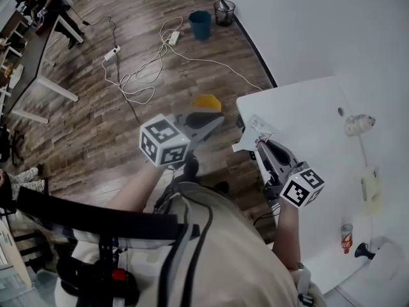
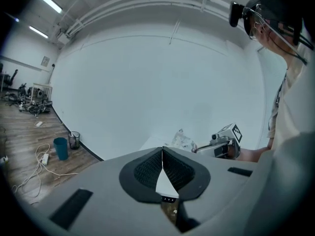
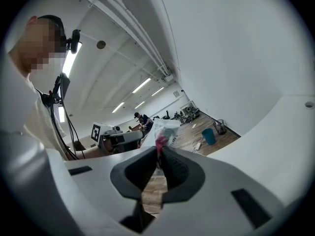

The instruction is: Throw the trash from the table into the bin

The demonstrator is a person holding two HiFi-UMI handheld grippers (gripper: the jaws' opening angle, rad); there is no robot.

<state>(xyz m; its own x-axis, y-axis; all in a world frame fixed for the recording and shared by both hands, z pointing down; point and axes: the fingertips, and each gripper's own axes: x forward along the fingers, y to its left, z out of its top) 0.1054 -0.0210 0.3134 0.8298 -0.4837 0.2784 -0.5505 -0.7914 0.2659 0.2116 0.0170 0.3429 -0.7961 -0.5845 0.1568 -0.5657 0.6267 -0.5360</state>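
My right gripper point(image 1: 259, 144) is shut on a crumpled clear wrapper point(image 1: 255, 130) with a pink patch point(image 3: 162, 132), held at the white table's point(image 1: 307, 120) left edge. The left gripper view shows that wrapper point(image 2: 183, 140) too, ahead of my right gripper point(image 2: 224, 141). My left gripper point(image 1: 214, 121) hangs over the wooden floor, left of the table, with jaws shut and nothing between them point(image 2: 162, 149). A blue bin point(image 1: 200, 24) and a black mesh bin point(image 1: 224, 11) stand by the wall, far across the floor. Both show in the left gripper view: blue bin point(image 2: 60, 148), mesh bin point(image 2: 74, 140).
On the table lie a crumpled white wad point(image 1: 359, 124), a tan object point(image 1: 370, 190) and an orange can point(image 1: 346, 237). White cables and power strips point(image 1: 137, 75) trail over the floor toward the bins. A yellow object point(image 1: 206, 102) shows just past my left gripper. A person works at a far desk point(image 1: 45, 5).
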